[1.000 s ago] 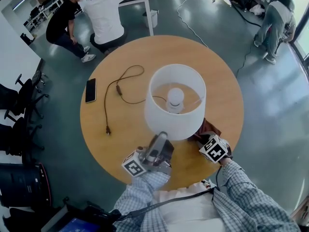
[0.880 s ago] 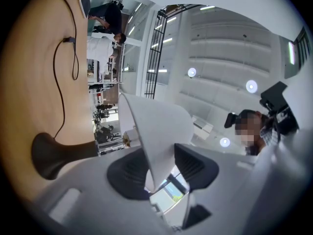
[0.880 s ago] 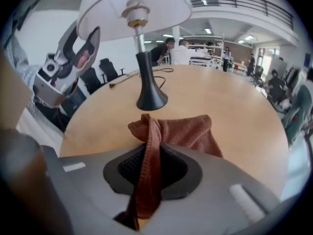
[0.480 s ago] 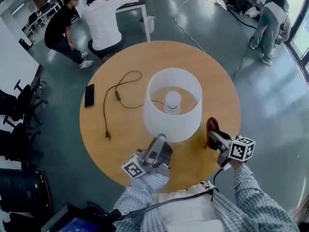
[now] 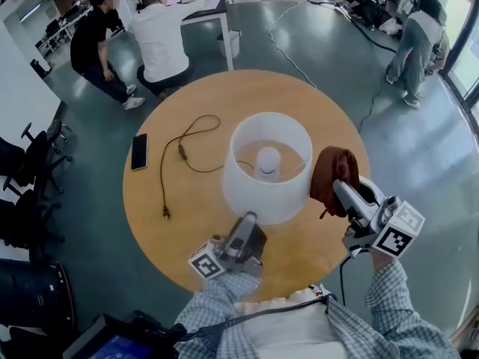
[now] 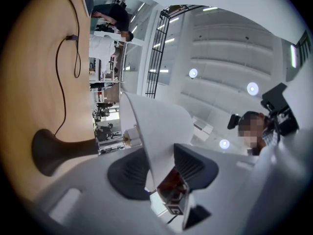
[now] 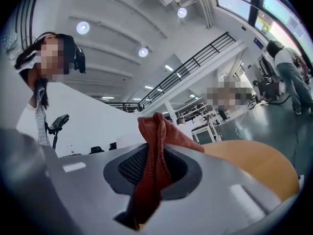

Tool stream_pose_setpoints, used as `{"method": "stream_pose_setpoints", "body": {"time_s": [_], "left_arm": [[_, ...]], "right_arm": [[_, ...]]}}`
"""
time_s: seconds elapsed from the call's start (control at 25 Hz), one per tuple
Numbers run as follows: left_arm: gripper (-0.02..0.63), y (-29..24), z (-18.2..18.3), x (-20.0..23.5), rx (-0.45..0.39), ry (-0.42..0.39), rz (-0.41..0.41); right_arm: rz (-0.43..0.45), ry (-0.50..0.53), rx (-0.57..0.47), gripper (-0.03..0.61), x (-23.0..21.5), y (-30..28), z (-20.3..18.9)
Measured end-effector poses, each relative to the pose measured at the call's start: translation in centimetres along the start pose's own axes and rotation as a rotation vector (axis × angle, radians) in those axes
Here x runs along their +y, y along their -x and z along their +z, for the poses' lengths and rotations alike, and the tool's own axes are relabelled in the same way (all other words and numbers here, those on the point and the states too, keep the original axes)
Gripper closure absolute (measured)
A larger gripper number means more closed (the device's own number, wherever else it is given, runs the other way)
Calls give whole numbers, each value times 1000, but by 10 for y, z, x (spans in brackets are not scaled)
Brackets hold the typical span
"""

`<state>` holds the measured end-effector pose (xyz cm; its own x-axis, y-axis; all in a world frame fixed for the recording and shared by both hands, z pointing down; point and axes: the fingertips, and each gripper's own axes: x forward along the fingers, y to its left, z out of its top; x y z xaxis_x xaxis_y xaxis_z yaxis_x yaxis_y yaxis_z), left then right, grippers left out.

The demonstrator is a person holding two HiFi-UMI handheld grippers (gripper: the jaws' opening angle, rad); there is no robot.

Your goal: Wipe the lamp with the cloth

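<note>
Cloth [image 5: 328, 172] hangs pinched in your right tongs [image 5: 340, 189], just right of the lamp [image 5: 258, 197]. Your left tongs [image 5: 248, 219] clamp the lamp's near shade rim, above the tabletop [image 5: 187, 215]

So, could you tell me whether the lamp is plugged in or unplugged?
Unplugged: its cord runs from the lamp across the table, and the plug lies loose on the wood.
</note>
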<state>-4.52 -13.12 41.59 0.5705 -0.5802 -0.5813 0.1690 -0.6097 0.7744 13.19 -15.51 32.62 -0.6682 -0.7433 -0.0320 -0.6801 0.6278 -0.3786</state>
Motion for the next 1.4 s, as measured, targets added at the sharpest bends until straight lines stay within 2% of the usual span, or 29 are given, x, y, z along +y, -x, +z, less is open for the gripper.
{"method": "stream_pose_setpoints", "body": {"time_s": [0.16, 0.32, 0.52, 0.68, 0.88, 1.2, 1.4], "left_arm": [[466, 0, -2, 0, 5, -4, 7], [466, 1, -5, 3, 11, -9, 19], [466, 2, -4, 3, 13, -9, 25], [466, 2, -3, 4, 20, -15, 34], [466, 5, -5, 5, 16, -12, 36], [466, 1, -6, 7, 24, -16, 46], [466, 0, -8, 6, 16, -24, 53]], "right_arm": [[40, 65, 57, 517, 13, -23, -7], [23, 66, 81, 517, 5, -33, -20], [-8, 65, 110, 517, -17, -36, -17], [7, 177, 203, 517, -30, -50, -13], [121, 237, 332, 517, -37, -78, -13], [316, 428, 599, 517, -54, -135, -3], [444, 577, 781, 517, -47, -174, 0]]}}
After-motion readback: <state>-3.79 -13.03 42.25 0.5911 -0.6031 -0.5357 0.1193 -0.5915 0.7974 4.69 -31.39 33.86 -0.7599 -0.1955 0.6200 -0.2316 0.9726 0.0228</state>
